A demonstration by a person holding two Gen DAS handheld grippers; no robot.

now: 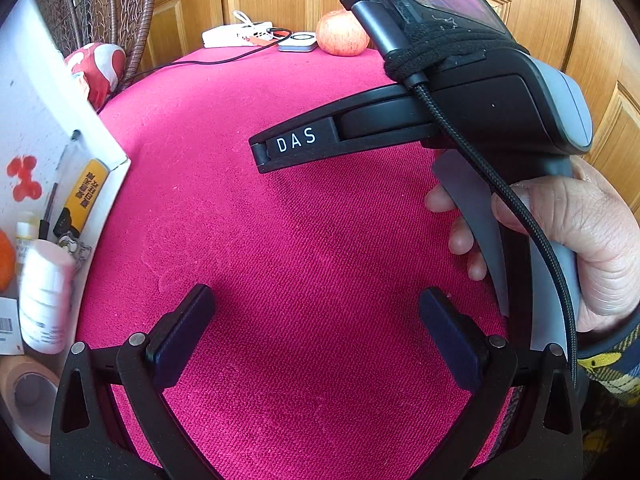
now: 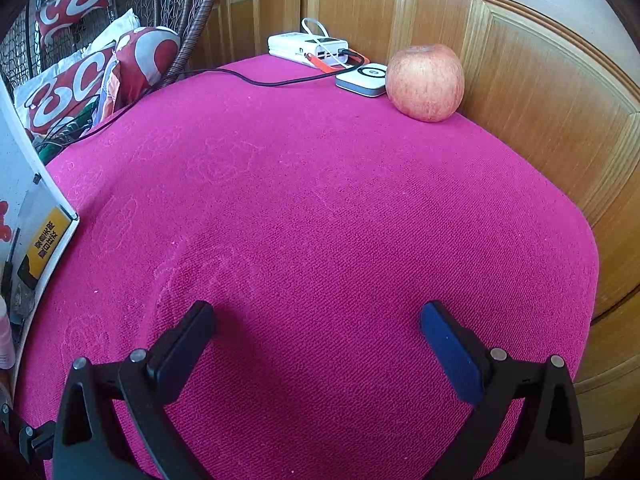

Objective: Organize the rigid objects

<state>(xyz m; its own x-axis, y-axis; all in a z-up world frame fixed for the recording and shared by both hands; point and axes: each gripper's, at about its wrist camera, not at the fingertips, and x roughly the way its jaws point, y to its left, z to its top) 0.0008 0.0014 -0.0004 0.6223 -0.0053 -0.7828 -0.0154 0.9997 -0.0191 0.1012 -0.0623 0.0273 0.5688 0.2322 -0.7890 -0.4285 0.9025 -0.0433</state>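
A white box point(image 1: 48, 128) stands at the left edge of the magenta cloth-covered table point(image 1: 280, 220). It holds a white bottle point(image 1: 44, 296), a yellow-labelled item point(image 1: 82, 196), a tape roll point(image 1: 28, 396) and other small things. My left gripper point(image 1: 316, 332) hovers open over bare cloth with nothing between its fingers. The other hand-held gripper point(image 1: 460, 120), held by a hand point(image 1: 580, 240), crosses the left wrist view at upper right. In the right wrist view my right gripper point(image 2: 318, 344) is open over the cloth, empty. The box point(image 2: 28, 208) shows at the left there.
At the table's far edge lie an apple point(image 2: 426, 82), a small white-grey device point(image 2: 362, 79) and a white power bank point(image 2: 308, 48) with a black cable point(image 2: 240, 78) trailing left. Wooden panelled doors point(image 2: 540, 100) stand behind and right. Red-white cushions point(image 2: 80, 80) sit far left.
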